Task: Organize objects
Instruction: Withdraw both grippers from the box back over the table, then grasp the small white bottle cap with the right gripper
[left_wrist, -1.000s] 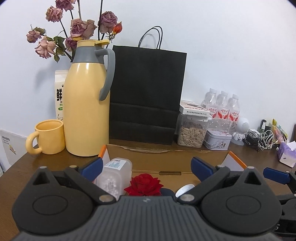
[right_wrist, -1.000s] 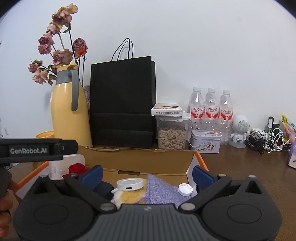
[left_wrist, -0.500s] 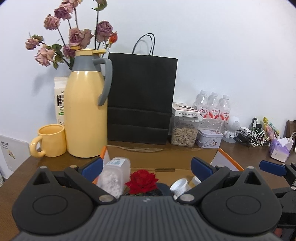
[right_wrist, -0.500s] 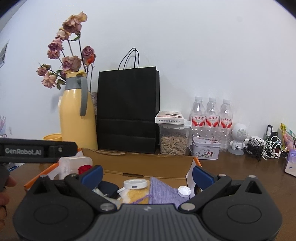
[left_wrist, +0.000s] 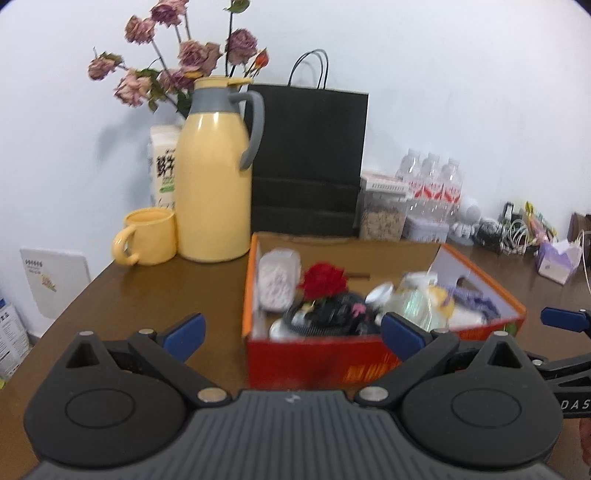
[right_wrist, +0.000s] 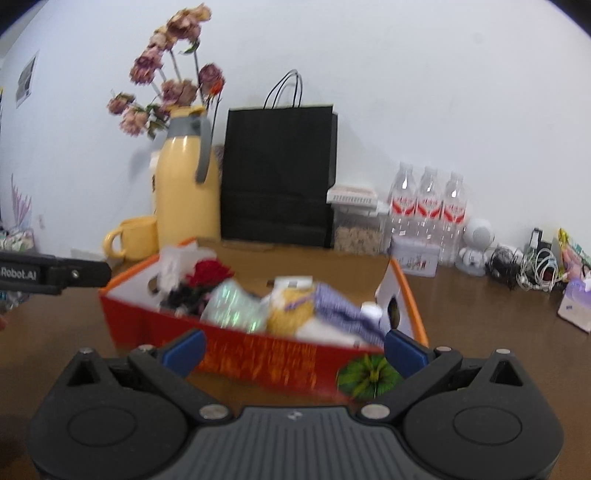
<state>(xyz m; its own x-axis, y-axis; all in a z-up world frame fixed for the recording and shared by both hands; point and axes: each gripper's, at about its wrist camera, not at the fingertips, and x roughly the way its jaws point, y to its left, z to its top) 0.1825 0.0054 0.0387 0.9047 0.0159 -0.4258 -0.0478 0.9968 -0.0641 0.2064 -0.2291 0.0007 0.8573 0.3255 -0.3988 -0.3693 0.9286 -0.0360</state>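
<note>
A red and orange cardboard box (left_wrist: 314, 360) (right_wrist: 258, 360) sits on the brown table, filled with small items: a clear jar of white pellets (left_wrist: 277, 278), a red rose (left_wrist: 324, 283) (right_wrist: 207, 272), a dark patterned item (left_wrist: 330, 314), a yellow pouch (right_wrist: 291, 314) and purple cloth (right_wrist: 341, 308). My left gripper (left_wrist: 291, 334) is open in front of the box's near wall, holding nothing. My right gripper (right_wrist: 293, 349) is open too, just short of the box's front side, also holding nothing.
A yellow thermos jug (left_wrist: 214, 184) with dried roses behind it, a yellow mug (left_wrist: 147, 242) and a black paper bag (left_wrist: 308, 162) stand behind the box. To the right are a seed jar (right_wrist: 356, 221), water bottles (right_wrist: 428, 206), a tin (right_wrist: 415, 260), tangled cables (right_wrist: 524, 264) and a tissue pack (left_wrist: 557, 260).
Both grippers have pulled back and risen away from the box; its whole interior and red front wall now show. Both stayed open.
</note>
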